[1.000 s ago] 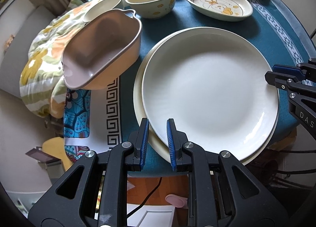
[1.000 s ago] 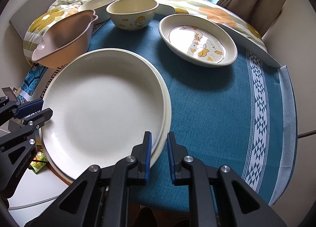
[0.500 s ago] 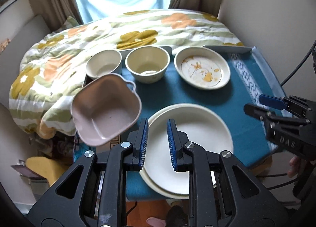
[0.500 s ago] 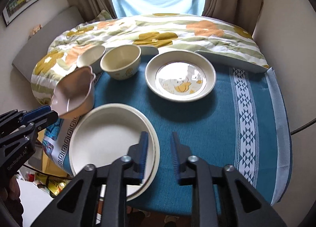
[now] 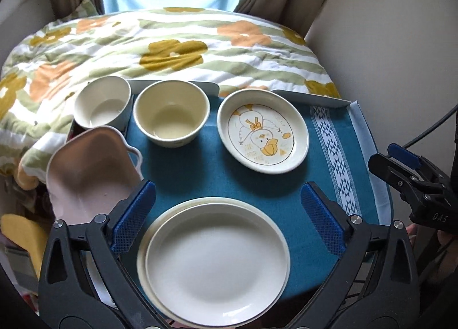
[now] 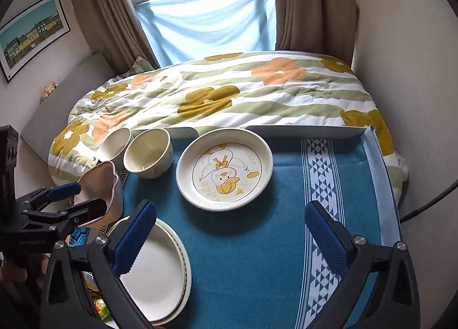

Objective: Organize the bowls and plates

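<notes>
Two stacked cream plates (image 5: pixel 214 266) lie at the table's near edge; they also show in the right wrist view (image 6: pixel 154 274). A duck-pattern dish (image 5: pixel 263 131) (image 6: pixel 224 168) sits mid-back. A cream bowl (image 5: pixel 171 112) (image 6: pixel 148 153) and a white bowl (image 5: pixel 103 104) (image 6: pixel 116 143) stand at the back left. A pink handled bowl (image 5: pixel 91 174) (image 6: pixel 101 191) sits at the left edge. My left gripper (image 5: pixel 229 214) is open, raised over the stacked plates. My right gripper (image 6: pixel 232 231) is open and empty above the blue cloth.
The table carries a blue cloth (image 6: pixel 257 257) with a white patterned band (image 6: pixel 323 185). A flowered duvet (image 6: pixel 229 94) lies just behind the table's raised back rim. A wall stands to the right, curtains and a window behind.
Both grippers have pulled back and up from the stacked plates, and both have opened wide from shut.
</notes>
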